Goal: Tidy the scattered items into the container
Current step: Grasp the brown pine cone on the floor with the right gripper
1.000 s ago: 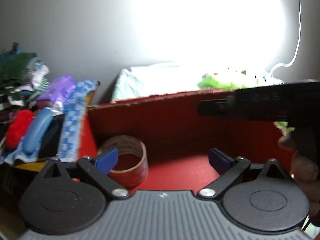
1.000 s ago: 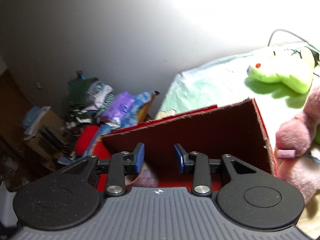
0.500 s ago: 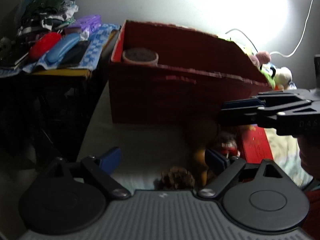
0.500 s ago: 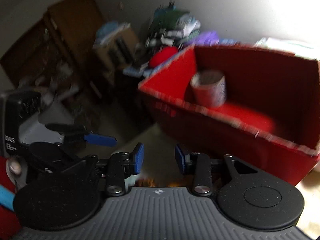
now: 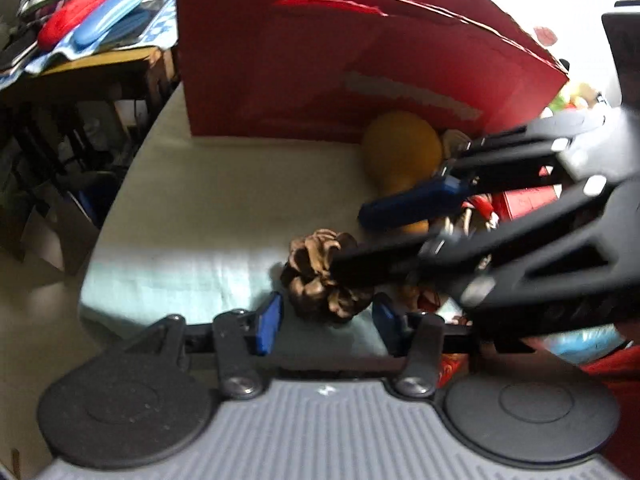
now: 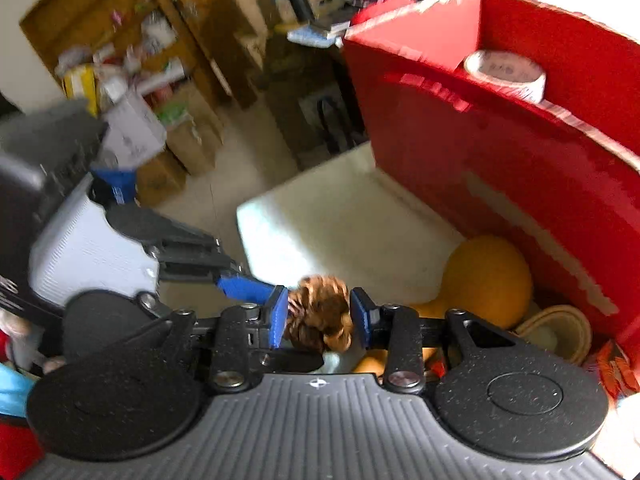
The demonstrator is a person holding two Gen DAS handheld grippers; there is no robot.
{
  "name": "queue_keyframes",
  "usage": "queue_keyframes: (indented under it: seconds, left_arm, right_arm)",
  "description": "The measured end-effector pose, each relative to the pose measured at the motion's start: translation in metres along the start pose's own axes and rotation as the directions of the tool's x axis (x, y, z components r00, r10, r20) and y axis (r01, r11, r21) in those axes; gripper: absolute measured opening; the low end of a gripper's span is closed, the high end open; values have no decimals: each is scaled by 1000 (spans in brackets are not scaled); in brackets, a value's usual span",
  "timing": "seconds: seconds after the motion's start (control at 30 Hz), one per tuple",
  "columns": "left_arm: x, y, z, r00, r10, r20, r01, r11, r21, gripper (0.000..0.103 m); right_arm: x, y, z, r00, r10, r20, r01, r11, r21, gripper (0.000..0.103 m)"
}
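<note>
Closest to my left camera, the left gripper point(image 5: 326, 324) has its blue pads at a narrow gap; its jaws have just been closing, and the pine cone point(image 5: 316, 276) sits right at their tips, between them. I cannot tell whether either pad presses on it. The cone lies on the pale cloth point(image 5: 208, 216) near its front edge, outside the red box point(image 5: 360, 60).

The right gripper point(image 6: 319, 320) crosses this view from the right, one black finger lying over the cone and its blue pad above, towards the orange gourd point(image 5: 400, 152). From here I cannot read its hold.

The right camera helps: its pads flank the same cone closely on both sides, at a narrow gap, though I cannot tell whether they truly pinch it. The left gripper's blue finger comes in from the left and ends just beside the right gripper's left pad.

Farther on, the gourd rests against the foot of the box's front wall. Only the right view shows a tan ring-shaped thing point(image 6: 560, 328) beside it, and a roll of tape point(image 6: 506, 74) inside the box. Only the left view shows the side table point(image 5: 100, 60) beyond the box's left end, with a red pouch point(image 5: 68, 20) and a blue case point(image 5: 108, 12) on it.
</note>
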State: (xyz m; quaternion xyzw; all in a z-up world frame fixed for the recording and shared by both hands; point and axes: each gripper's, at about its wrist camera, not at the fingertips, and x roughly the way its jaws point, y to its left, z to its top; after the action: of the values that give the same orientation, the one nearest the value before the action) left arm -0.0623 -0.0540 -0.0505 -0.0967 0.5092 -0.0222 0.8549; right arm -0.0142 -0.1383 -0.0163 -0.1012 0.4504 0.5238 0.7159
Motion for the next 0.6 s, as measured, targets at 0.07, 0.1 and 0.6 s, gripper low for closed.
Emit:
queue_keyframes:
  seconds: [0.07, 0.1, 0.6]
  left_arm:
    - [1, -4, -1, 1000, 24, 14, -25, 1000, 18, 53]
    - [1, -6, -1, 999, 31, 17, -31, 999, 25, 54]
    - [-30, -12, 25, 992, 37, 117, -44, 998, 55, 46]
  right_arm:
    - [2, -3, 1, 1000, 24, 3, -24, 999, 24, 36]
    - [1, -5, 1, 1000, 27, 4, -27, 999, 26, 37]
    - [-34, -36, -5, 993, 75, 95, -96, 966, 239, 36]
